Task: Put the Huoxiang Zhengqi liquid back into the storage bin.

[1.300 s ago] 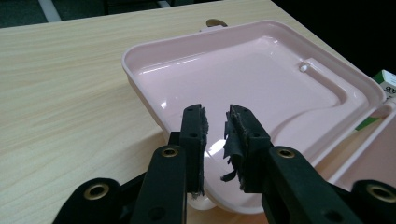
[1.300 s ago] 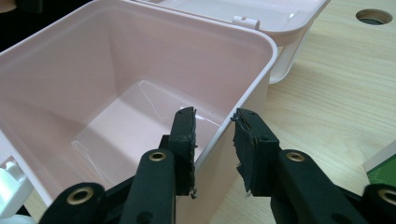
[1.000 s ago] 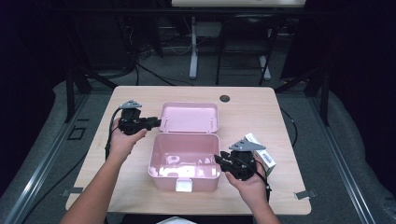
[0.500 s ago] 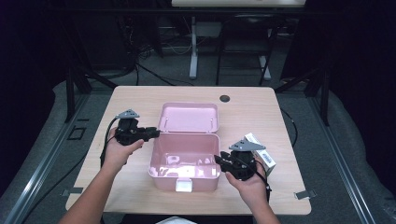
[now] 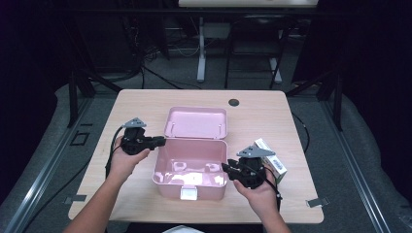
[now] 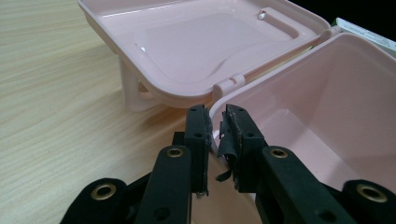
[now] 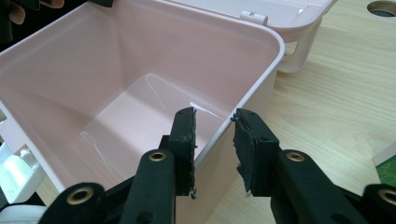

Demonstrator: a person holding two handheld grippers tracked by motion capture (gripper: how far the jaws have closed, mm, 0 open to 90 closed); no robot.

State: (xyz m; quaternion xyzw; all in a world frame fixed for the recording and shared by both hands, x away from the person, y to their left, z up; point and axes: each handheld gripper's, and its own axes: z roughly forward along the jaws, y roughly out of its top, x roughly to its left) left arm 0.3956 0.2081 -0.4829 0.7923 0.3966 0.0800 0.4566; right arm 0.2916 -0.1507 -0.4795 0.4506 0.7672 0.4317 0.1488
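An open pink plastic box (image 5: pixel 190 165) stands mid-table, its lid (image 5: pixel 197 122) flipped back flat behind it. My left gripper (image 5: pixel 162 141) is at the box's back left corner. In the left gripper view its jaws (image 6: pixel 214 123) are pinched on the rim of the box (image 6: pixel 327 116) just below the lid (image 6: pixel 201 42). My right gripper (image 5: pixel 227 167) is at the box's right wall. In the right gripper view it (image 7: pixel 214 122) stands open astride that wall of the box (image 7: pixel 140 70), one jaw inside and one outside. The box's inside looks bare.
A small white and green carton (image 5: pixel 270 156) lies on the table just right of my right hand, and its corner (image 7: pixel 385 170) is close to the jaws. A round cable hole (image 5: pixel 234 102) sits at the table's back. A white latch (image 5: pixel 188 193) hangs on the box's front.
My left gripper has come nearer and rightward to the box's back left corner and closed on its rim. The right gripper and the box have stayed put.
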